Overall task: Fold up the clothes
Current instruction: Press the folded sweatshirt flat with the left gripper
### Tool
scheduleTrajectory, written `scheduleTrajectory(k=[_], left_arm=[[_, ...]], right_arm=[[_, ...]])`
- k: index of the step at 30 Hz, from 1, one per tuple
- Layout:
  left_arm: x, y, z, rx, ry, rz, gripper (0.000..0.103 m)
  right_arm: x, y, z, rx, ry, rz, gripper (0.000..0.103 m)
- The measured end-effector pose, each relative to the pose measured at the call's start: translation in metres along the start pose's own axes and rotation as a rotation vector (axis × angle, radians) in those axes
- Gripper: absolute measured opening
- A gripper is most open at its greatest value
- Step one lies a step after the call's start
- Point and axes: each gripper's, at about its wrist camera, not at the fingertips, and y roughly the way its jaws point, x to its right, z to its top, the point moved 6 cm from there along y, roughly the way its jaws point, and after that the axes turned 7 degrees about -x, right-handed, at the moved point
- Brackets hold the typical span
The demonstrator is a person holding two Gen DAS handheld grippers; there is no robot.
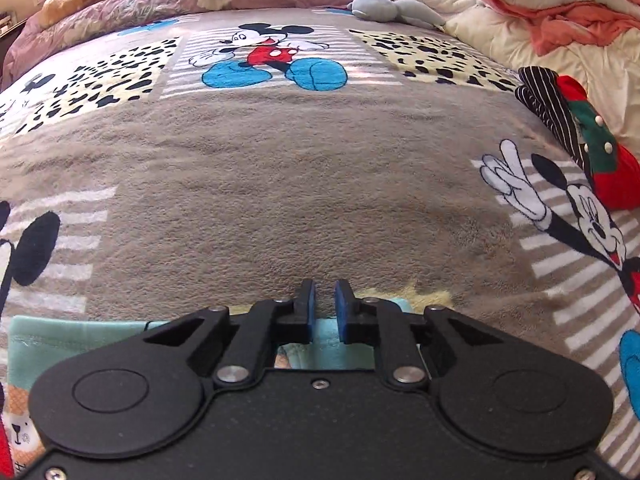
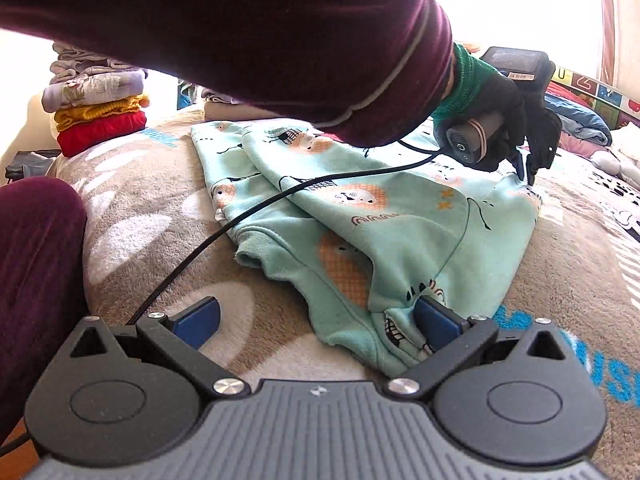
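A mint green child's garment (image 2: 400, 216) with orange animal prints lies folded on the Mickey Mouse blanket (image 2: 168, 200). A gloved hand (image 2: 492, 128) holds my left gripper (image 2: 527, 168) point-down on the garment's far right corner. In the left wrist view my left gripper (image 1: 324, 304) shows its blue pads a narrow gap apart. Its tips reach just past the garment's (image 1: 60, 336) edge, and no cloth is pinched between them. My right gripper (image 2: 316, 322) stands wide open at the near hem. Its right pad (image 2: 436, 320) lies against the cloth.
A black cable (image 2: 240, 216) trails across the garment. A stack of folded clothes (image 2: 96, 120) sits at the back left. A maroon sleeve (image 2: 240, 40) crosses overhead. Striped, red and green clothes (image 1: 580, 132), a grey plush toy (image 1: 392, 10) and a pink quilt (image 1: 560, 0) line the bed's edge.
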Motion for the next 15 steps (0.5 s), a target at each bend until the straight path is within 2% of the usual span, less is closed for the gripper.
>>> scheduleTrajectory(k=[3, 7, 11, 15], left_arm=[[0.001, -0.037, -0.004, 0.103, 0.022, -0.003, 0.013], [0.000, -0.090, -0.030, 0.179, 0.084, 0.027, 0.013], [-0.010, -0.142, -0.077, 0.215, 0.094, 0.031, 0.014], [-0.030, -0.192, -0.131, 0.252, 0.035, 0.023, 0.024]], right_arm=[[-0.001, 0.001, 0.001, 0.002, -0.006, -0.004, 0.103], [-0.001, 0.005, 0.001, 0.002, -0.016, -0.017, 0.103], [-0.001, 0.005, 0.002, 0.005, -0.025, -0.031, 0.103], [-0.001, 0.005, 0.004, 0.008, -0.040, -0.055, 0.103]])
